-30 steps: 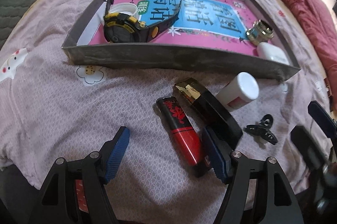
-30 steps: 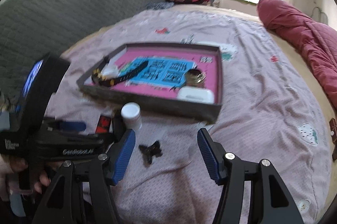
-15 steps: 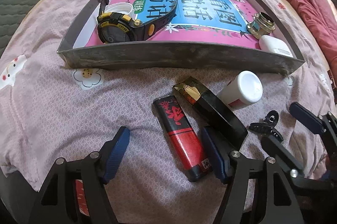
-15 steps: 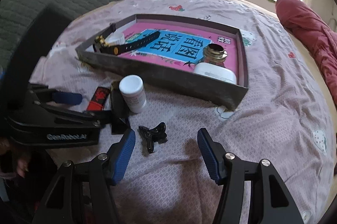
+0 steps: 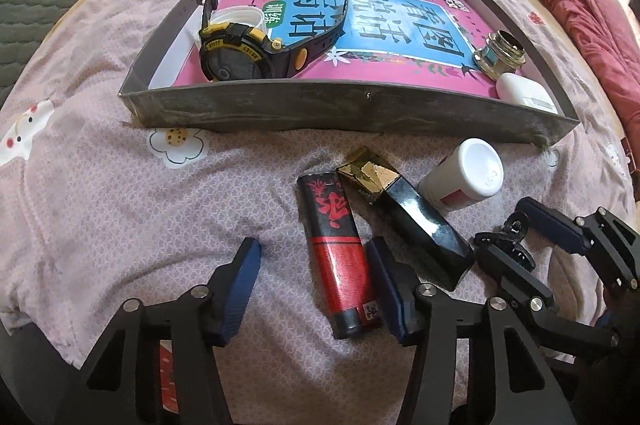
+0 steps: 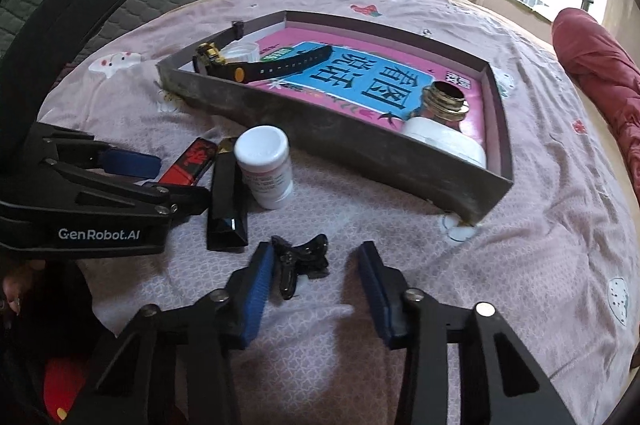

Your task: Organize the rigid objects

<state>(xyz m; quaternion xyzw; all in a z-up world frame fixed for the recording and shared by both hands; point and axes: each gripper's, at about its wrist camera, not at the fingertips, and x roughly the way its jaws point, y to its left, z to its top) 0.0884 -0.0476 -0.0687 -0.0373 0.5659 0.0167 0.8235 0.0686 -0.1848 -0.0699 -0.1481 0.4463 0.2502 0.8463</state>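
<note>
both tongs have advanced: right tongs (image 6: 310,275), open, straddle the black clip (image 6: 301,261); left tongs (image 5: 314,289), open, bracket the red lighter (image 5: 336,257). tray (image 5: 352,107) holds four items; four remain outside.

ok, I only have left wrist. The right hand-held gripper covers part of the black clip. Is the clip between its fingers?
Observer: Yes. In the right wrist view the black clip lies on the bedspread between the fingers of the right hand-held gripper, close against the left pad.
Operator: Shut on it?
Observer: No. The jaws are wide open, and the right pad stands clear of the clip.
Operator: White bottle, upright or tipped?
Observer: The white bottle stands cap up, in front of the tray wall and apart from the clip.
</note>
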